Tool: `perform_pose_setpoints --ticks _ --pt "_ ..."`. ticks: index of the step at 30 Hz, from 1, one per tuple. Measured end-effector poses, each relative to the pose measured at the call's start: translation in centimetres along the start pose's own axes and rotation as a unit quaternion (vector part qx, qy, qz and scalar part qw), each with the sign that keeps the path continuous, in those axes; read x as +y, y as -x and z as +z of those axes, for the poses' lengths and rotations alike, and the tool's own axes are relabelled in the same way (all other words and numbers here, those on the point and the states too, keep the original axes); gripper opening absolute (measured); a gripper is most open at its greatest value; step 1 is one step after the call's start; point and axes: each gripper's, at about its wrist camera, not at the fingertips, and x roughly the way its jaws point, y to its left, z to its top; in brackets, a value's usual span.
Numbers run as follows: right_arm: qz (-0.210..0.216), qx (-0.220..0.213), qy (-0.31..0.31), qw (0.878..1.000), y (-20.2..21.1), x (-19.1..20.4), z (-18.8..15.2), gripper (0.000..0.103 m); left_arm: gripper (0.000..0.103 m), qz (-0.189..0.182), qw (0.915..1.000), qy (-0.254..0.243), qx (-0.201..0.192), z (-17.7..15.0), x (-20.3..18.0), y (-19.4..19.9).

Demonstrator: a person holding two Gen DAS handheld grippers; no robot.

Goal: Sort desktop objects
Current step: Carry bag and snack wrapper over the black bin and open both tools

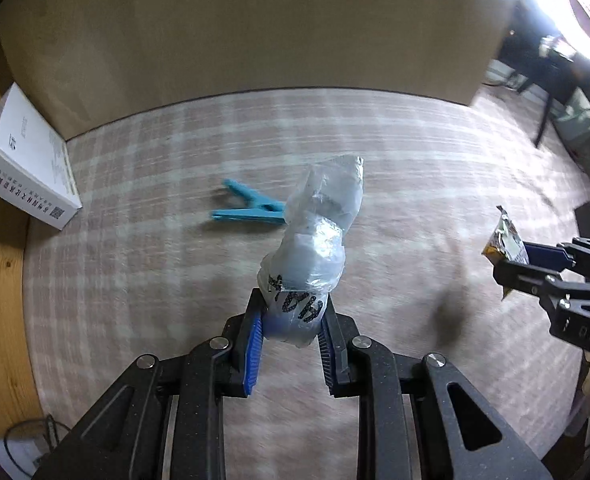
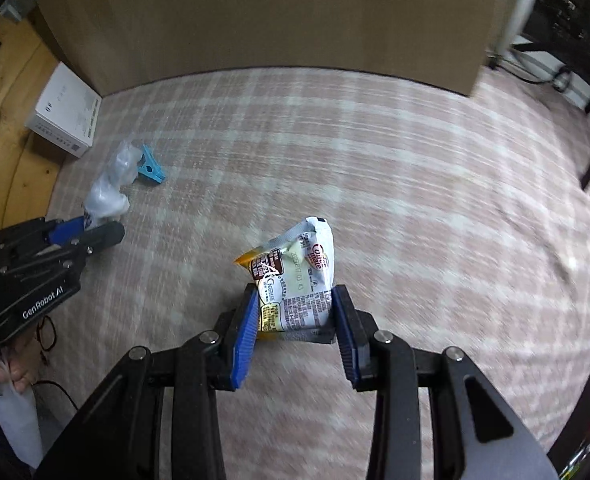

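While the left tool (image 1: pixel 291 316) grips a clear plastic bundle (image 1: pixel 319 236), the right tool (image 2: pixel 295 316) pinches a creamer sachet (image 2: pixel 295 280), both above the tabletop (image 2: pixel 415 200). Carrying seems underway; next, each needs a destination.

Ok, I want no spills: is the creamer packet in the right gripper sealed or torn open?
Cannot tell. The right gripper is shut on the creamer packet; its top edge looks flat and crimped, but motion blur hides any tear.

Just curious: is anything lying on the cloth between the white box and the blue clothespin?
No, only bare checked cloth separates the white box and blue clothespin, seen in the left view.
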Motion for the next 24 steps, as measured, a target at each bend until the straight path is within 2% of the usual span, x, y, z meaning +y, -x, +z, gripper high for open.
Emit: perform_pose_setpoints --ticks 6,7,9,12,15,19,21,24 --pt "-0.001 -0.045 -0.031 0.999 5.3 -5.7 -3.3 0.035 0.023 -0.025 0.9986 -0.044 -0.016 -0.9 -5.8 2.4" --pt "-0.003 -0.051 -0.036 0.998 5.5 -7.4 -2.6 0.035 0.023 -0.032 0.9977 -0.056 -0.018 -1.0 -7.5 2.8" --pt "-0.006 -0.061 -0.051 0.997 7.3 -9.5 -4.3 0.035 0.023 -0.044 0.9958 -0.077 -0.021 -1.5 -10.3 3.3" --pt "-0.012 -0.072 -0.083 0.994 8.5 -12.6 -6.8 0.035 0.023 -0.063 0.9922 -0.106 -0.021 -0.4 -13.1 3.7" --pt "-0.018 -0.088 -0.118 0.989 10.8 -16.5 -9.6 0.035 0.023 -0.080 0.9864 -0.142 -0.022 0.2 -19.4 4.0" --pt "-0.025 -0.111 -0.171 0.979 13.8 -21.7 -14.5 0.035 0.023 -0.101 0.9763 -0.190 -0.024 -0.6 -27.9 4.9" --pt "-0.033 -0.119 -0.192 0.974 15.4 -23.9 -17.2 0.035 0.023 -0.108 0.9715 -0.210 -0.022 0.2 -32.3 4.7" --pt "-0.050 -0.126 -0.219 0.966 17.4 -27.3 -20.8 0.035 0.023 -0.120 0.9665 -0.226 -0.019 0.5 -35.7 4.7"
